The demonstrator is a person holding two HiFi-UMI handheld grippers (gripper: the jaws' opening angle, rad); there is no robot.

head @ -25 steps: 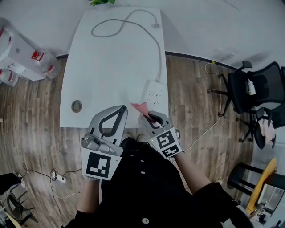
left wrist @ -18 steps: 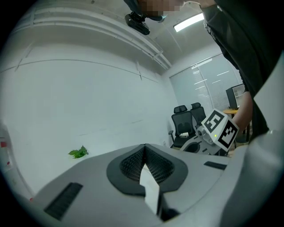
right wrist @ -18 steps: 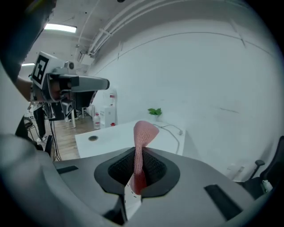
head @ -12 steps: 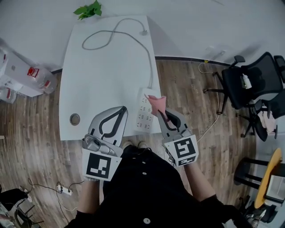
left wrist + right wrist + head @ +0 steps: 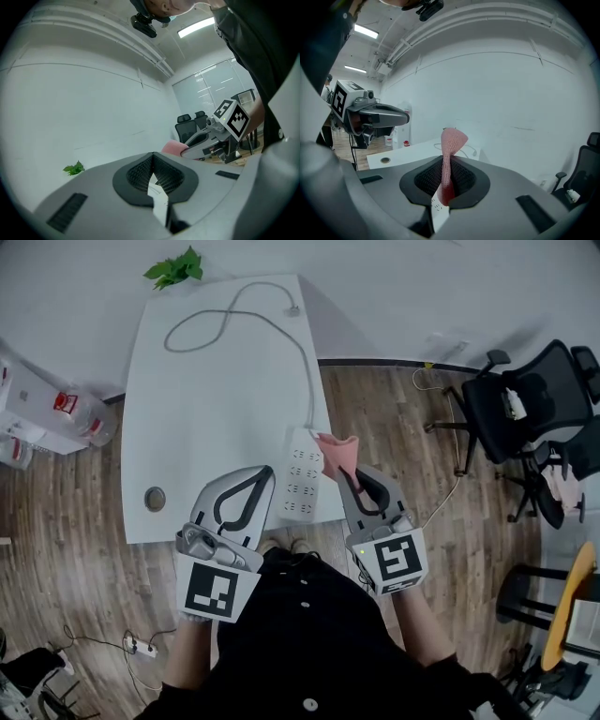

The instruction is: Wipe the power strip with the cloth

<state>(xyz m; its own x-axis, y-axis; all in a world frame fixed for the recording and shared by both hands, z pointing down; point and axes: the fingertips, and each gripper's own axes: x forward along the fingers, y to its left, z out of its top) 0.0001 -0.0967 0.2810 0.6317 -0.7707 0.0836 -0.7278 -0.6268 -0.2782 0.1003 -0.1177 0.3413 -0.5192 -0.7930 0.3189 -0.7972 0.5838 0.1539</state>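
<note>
One power strip (image 5: 300, 479), one cloth (image 5: 336, 451), two claws (image 5: 262, 472) (image 5: 343, 474), one table (image 5: 216, 399)

I have open room across the middle of the surface (image 5: 216, 418), from the near edge toward the far edge. The power strip (image 5: 298, 482) fills the near right corner. Its cable (image 5: 307, 390) runs up the right edge, then loops across the far end. A round grommet (image 5: 155, 498) sits near the near left corner, and a plant (image 5: 173, 266) is at the far left corner.

No legible text, labels or numbers.
</note>
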